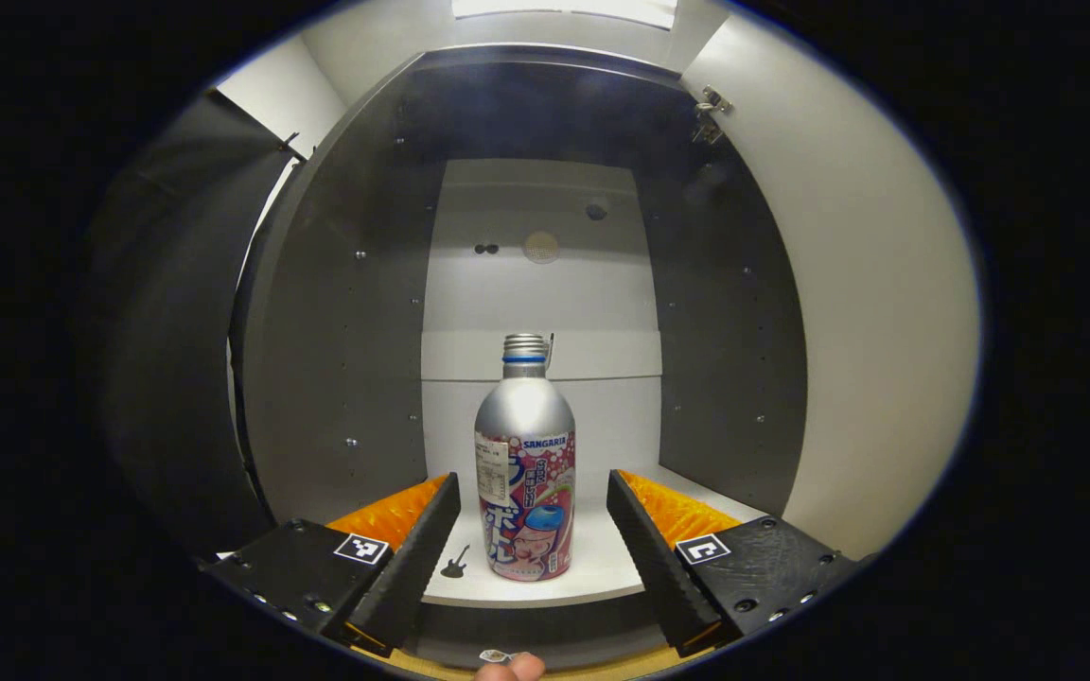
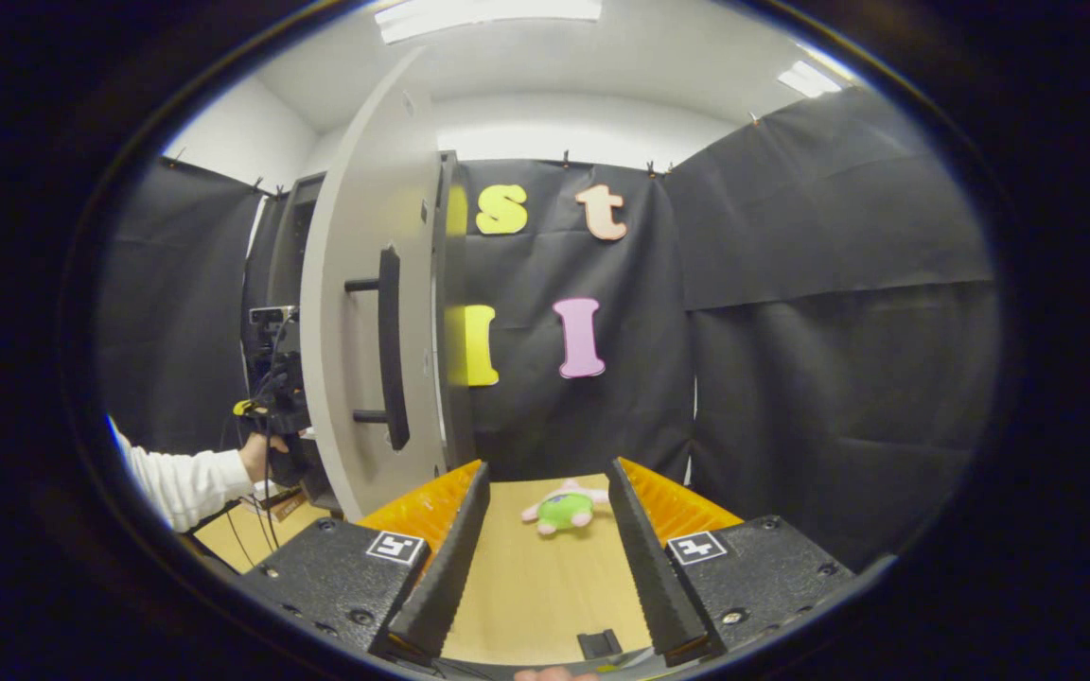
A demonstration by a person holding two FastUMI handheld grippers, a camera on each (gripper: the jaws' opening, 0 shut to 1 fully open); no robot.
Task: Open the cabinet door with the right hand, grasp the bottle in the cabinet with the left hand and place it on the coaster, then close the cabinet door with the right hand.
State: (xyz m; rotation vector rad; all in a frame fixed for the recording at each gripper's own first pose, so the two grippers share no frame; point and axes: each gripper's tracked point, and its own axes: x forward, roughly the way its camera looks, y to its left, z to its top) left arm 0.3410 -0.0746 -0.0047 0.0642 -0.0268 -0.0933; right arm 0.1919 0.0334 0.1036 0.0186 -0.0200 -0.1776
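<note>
Brushed-metal bottle point(image 1: 525, 463), rounded shoulder, threaded neck with blue ring, printed paper label round the lower body; upright on the pale shelf point(image 1: 602, 558) inside the cabinet point(image 1: 346, 378), near the front edge. Small black guitar-shaped mark on the shelf just left of the bottle base.

Cabinet interior: dark grey side walls dotted with rows of shelf-pin holes, pale back panel in horizontal sections. Door point(image 1: 876, 312) swung wide at the right of the left gripper view, smooth off-white inner face, metal hinge near the top.

Left gripper point(image 1: 534, 530): fingers spread apart, ribbed inner faces, one on each side of the bottle, not touching it.

Right gripper point(image 2: 545, 530): fingers parted, grasping nothing, above a light wood-grain tabletop point(image 2: 526, 586). Between them, farther off, a soft plush toy point(image 2: 564, 508), green body with pink limbs, lying on the tabletop.

Seen in the right gripper view: door's outer face, flat grey, with a long black bar handle point(image 2: 389, 348) mounted vertically on two stubs. Left of it, a hand point(image 2: 259, 452) with white sleeve holding a black device with trailing cables, beside the cabinet.
</note>
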